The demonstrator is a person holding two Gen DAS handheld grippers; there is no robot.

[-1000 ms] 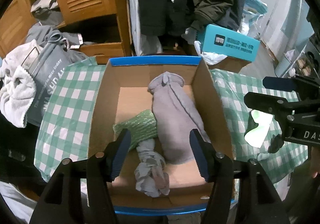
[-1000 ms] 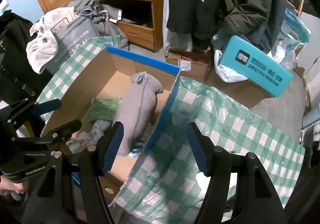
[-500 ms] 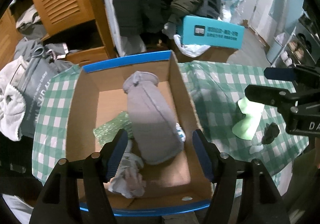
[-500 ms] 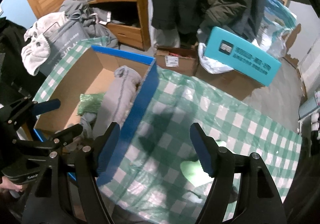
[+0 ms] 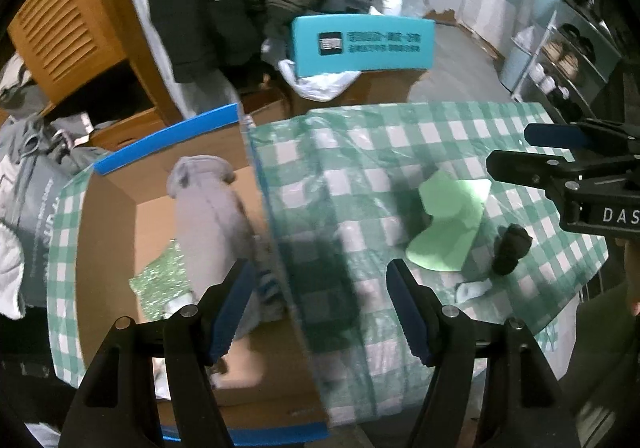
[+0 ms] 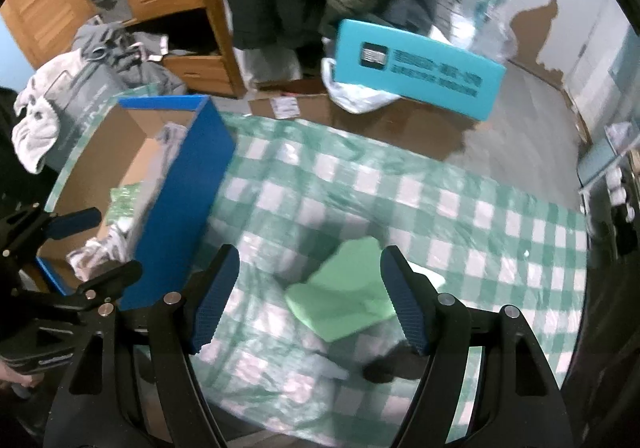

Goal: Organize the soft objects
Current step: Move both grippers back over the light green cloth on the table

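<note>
On the checked cloth sits a folded green cloth, with a small dark bundle just beside it. Right gripper hangs over the green one, fingers wide apart and holding nothing. Left gripper is spread wide too, empty, straddling the box wall. Inside the box: a grey roll and a sparkly green bundle. A teal box sits behind the table.
</note>
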